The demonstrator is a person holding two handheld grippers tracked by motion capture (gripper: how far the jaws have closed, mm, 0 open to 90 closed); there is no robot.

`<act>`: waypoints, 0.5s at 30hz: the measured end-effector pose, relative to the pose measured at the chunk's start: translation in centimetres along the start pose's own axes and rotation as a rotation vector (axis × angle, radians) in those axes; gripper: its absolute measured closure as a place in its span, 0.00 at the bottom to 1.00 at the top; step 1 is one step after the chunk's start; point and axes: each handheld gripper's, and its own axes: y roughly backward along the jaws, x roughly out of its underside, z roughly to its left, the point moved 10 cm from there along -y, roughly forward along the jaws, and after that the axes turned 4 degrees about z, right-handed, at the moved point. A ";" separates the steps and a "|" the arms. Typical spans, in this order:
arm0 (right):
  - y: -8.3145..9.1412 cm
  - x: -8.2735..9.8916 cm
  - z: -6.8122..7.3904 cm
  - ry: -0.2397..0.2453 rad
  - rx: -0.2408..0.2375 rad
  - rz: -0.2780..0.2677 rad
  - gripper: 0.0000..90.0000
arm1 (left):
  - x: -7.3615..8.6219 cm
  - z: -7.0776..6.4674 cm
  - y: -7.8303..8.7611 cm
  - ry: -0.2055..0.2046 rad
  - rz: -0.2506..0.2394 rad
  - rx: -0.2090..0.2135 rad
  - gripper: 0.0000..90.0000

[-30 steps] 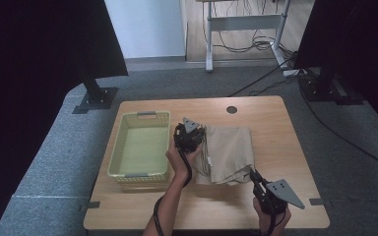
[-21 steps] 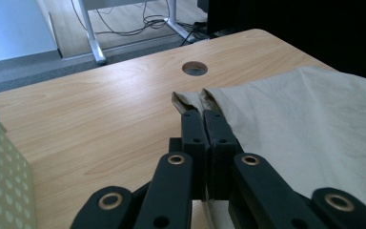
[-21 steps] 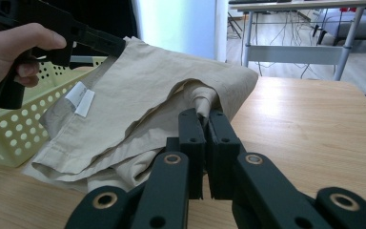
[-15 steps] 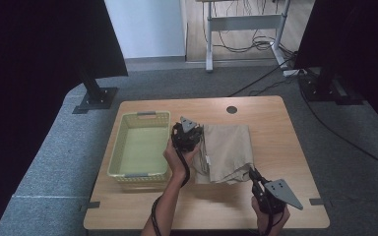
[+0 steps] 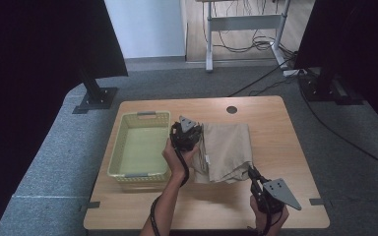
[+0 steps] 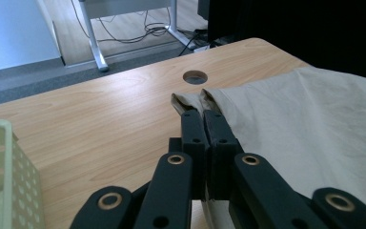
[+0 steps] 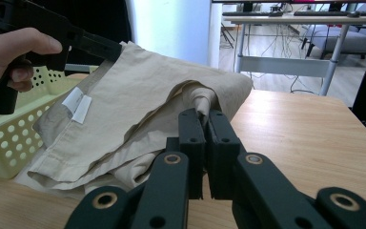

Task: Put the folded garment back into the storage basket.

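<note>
With both grippers clenched on the beige cloth (image 5: 226, 150), the left gripper (image 5: 193, 127) on its far left corner beside the yellow basket (image 5: 139, 173) and the right gripper (image 5: 251, 173) on its near right corner toward the table's (image 5: 275, 123) near edge, the fold would likely go best if both corners rose together, level and taut. The cloth lay near the table's middle, just right of the basket, loosely folded in several layers, with a stitched hem and a small white label (image 7: 77, 105).
</note>
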 end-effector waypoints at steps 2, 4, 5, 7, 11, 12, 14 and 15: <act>0.0 -0.2 0.1 0.000 -0.001 -0.004 0.96 | 0.0 0.0 0.0 0.001 -0.001 0.000 0.98; 0.0 -0.2 0.1 0.000 -0.001 -0.005 0.96 | 0.0 0.0 0.0 0.001 -0.001 0.000 0.98; 0.1 -0.4 0.2 0.003 -0.003 -0.008 0.96 | -0.1 0.0 0.1 -0.001 -0.003 -0.003 0.98; 0.1 -0.4 0.2 0.004 -0.002 -0.008 0.96 | -0.1 0.0 0.1 -0.001 -0.003 -0.003 0.98; 0.0 -0.6 0.4 0.009 -0.004 -0.010 0.96 | -0.2 0.1 0.2 0.000 -0.003 -0.003 0.98; -0.1 -0.6 0.4 0.010 -0.007 -0.007 0.96 | -0.2 0.1 0.1 0.001 -0.003 -0.002 0.98; -0.2 -0.5 0.5 0.012 -0.010 -0.004 0.96 | -0.2 0.1 0.1 0.000 -0.002 -0.001 0.98; -0.3 -0.4 0.7 0.020 -0.012 0.000 0.96 | -0.2 0.1 0.2 -0.001 -0.003 -0.002 0.98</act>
